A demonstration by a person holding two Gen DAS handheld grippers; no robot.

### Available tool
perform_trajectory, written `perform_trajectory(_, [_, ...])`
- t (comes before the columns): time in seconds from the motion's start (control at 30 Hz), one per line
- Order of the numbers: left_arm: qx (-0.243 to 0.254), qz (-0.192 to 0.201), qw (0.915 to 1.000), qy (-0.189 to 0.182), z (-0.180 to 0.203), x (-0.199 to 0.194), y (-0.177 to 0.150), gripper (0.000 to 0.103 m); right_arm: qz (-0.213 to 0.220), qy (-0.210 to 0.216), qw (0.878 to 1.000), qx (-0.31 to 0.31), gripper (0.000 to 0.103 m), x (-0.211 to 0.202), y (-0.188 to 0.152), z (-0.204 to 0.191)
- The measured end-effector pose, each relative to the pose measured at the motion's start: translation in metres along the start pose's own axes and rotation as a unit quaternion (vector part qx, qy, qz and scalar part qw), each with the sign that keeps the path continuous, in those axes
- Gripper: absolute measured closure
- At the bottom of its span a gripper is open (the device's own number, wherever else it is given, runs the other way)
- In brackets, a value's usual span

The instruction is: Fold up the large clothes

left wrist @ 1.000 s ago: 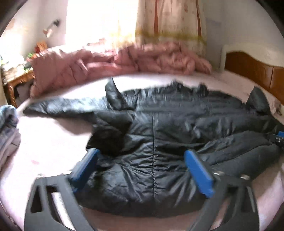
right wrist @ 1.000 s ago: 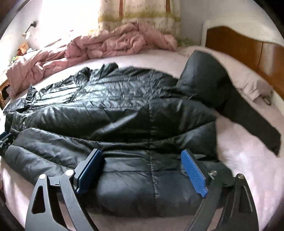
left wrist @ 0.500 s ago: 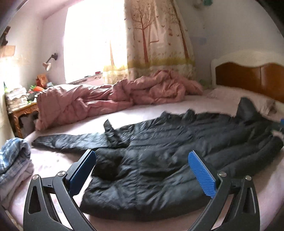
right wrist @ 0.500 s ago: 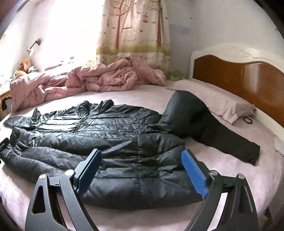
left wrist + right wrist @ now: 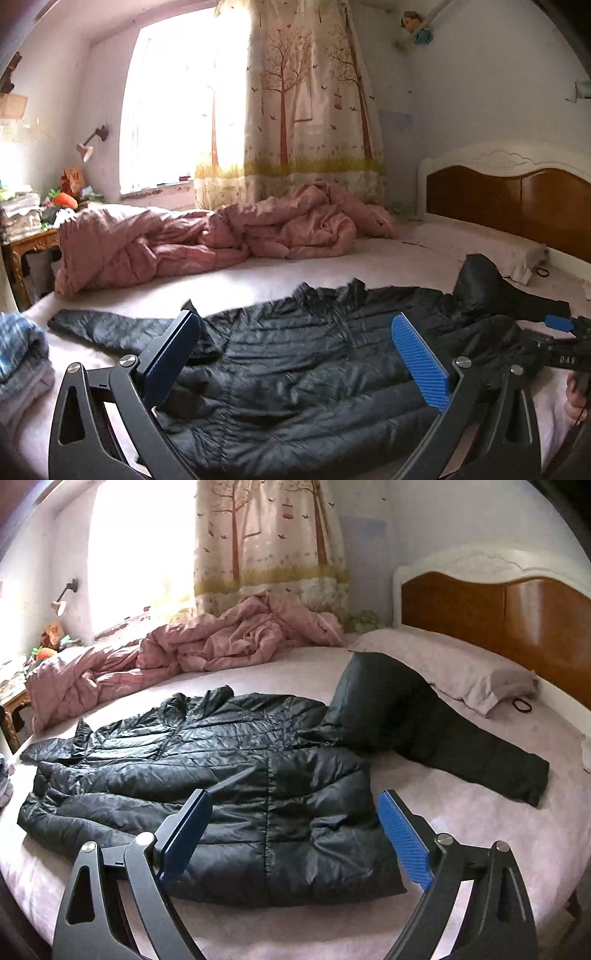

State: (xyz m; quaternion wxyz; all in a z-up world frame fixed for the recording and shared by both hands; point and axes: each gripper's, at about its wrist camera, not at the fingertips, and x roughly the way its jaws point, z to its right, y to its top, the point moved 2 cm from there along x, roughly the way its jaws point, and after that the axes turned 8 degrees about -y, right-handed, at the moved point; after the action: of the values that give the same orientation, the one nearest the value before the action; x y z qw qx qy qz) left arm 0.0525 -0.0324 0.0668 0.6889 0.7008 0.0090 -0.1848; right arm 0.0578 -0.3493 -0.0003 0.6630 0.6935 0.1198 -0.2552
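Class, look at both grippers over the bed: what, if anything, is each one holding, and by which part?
Nothing is held. The left gripper and right gripper are both open above the black jacket.

**Bedroom lit by a bright window**

Strong daylight is admitted through the window (image 5: 177, 110), half covered by a tree-printed curtain (image 5: 310, 110). Pale walls are seen behind a wooden headboard (image 5: 498, 624). A wall lamp (image 5: 90, 144) is mounted above a cluttered side table (image 5: 29, 240).

A home bedroom: a bed (image 5: 480, 812) with wooden headboard (image 5: 498, 620), pillow (image 5: 461, 675), rumpled pink quilt (image 5: 207, 240) and tree-print curtain (image 5: 306, 103).
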Motion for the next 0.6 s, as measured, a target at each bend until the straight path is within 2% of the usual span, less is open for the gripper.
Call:
perform_trajectory(0.17, [-0.005, -0.017, 0.9998, -0.004, 0.005, 0.010, -0.015, 0.000, 0.005, 0.020, 1.000, 0.009, 0.011, -0.003, 0.000, 0.000])
perform_trajectory(0.27, [-0.016, -0.024, 0.9996, -0.003, 0.001, 0.019, -0.015, 0.000, 0.000, 0.012, 1.000, 0.011, 0.011, -0.001, -0.001, 0.001])
perform_trajectory(0.37, [-0.028, -0.017, 0.9994, -0.008, -0.007, 0.027, -0.008, 0.000, -0.008, 0.023, 0.999, 0.029, 0.011, 0.002, 0.000, 0.006])
perform_trajectory(0.6, [0.004, 0.008, 0.9992, -0.038, 0.001, 0.023, 0.008, 0.000, -0.014, 0.023, 0.997, 0.066, 0.011, 0.008, 0.002, 0.020])
